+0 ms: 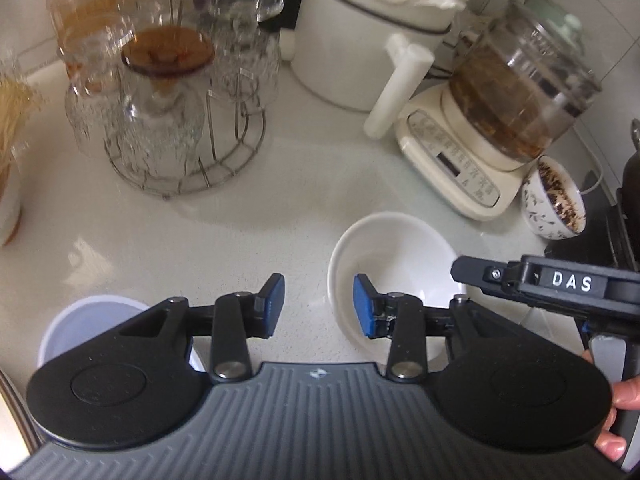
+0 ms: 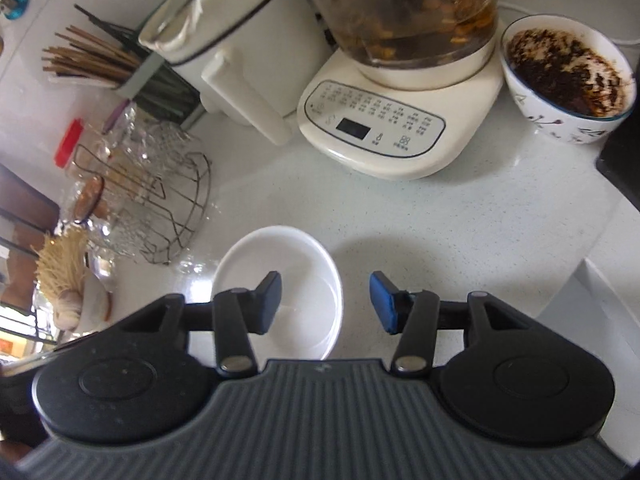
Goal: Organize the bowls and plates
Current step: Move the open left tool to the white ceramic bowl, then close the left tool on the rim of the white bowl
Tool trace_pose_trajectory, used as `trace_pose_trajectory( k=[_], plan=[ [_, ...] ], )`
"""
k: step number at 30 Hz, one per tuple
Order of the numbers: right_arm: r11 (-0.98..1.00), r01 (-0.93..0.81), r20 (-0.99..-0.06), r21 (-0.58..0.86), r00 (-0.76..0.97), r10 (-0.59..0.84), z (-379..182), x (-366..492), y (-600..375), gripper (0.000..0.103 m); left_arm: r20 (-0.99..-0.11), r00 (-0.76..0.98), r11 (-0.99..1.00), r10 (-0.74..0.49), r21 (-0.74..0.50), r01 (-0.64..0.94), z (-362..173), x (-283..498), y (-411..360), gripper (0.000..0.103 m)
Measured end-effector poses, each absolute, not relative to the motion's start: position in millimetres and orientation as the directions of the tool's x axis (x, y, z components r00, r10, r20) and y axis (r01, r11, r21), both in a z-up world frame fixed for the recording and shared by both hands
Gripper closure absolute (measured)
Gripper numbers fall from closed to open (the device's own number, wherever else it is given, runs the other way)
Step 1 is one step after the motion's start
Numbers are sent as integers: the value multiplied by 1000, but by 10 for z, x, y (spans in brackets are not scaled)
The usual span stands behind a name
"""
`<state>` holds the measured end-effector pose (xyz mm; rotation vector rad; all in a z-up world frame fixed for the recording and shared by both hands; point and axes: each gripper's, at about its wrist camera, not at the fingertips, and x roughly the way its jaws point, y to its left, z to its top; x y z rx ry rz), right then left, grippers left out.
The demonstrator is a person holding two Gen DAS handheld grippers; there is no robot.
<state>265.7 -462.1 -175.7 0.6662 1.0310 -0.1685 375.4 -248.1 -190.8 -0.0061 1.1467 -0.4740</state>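
Observation:
A plain white bowl [image 1: 394, 250] sits empty on the white counter; it also shows in the right wrist view [image 2: 298, 256]. My left gripper [image 1: 319, 305] is open, its right finger over the bowl's near-left rim, its left finger over bare counter. My right gripper [image 2: 325, 301] is open above the bowl's right rim, left finger inside the bowl's outline, right finger outside. The right gripper's black body [image 1: 560, 284] reaches in from the right in the left wrist view. A second pale bowl [image 1: 86, 322] lies under my left gripper's left side.
A patterned bowl with dark residue [image 2: 568, 80] stands at the right. A cream kettle base with glass pot [image 2: 384, 128], a white pot [image 1: 360, 40] and a wire rack of glasses [image 1: 168, 120] line the back. Chopsticks [image 2: 92, 60] stand at the far left.

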Motion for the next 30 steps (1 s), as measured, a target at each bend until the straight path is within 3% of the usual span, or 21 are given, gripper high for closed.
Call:
trace_pose_trajectory(
  k=[5,10,20,30],
  plan=[
    [803,414,-845,428,498,194,-1888,2747,-4625,52,-877,304,900,-372,-260,349,-2064,3771,-2510,60],
    [802,423,-858,422,471,203,-1966,2776,-4647,70,-888,261,902,-379,-293,316,-2237,3786,-2510,62],
    [818,398,-867,415,445,224,-2041,2880,-4610,90,-883,253,898,-395,-313,308,-2341,3855,-2545,89],
    [805,410,-863,428,450,229,-2025,2824,-4576,94,-874,238,884,-423,-341,319,-2335,3879,-2544,93]
  ],
)
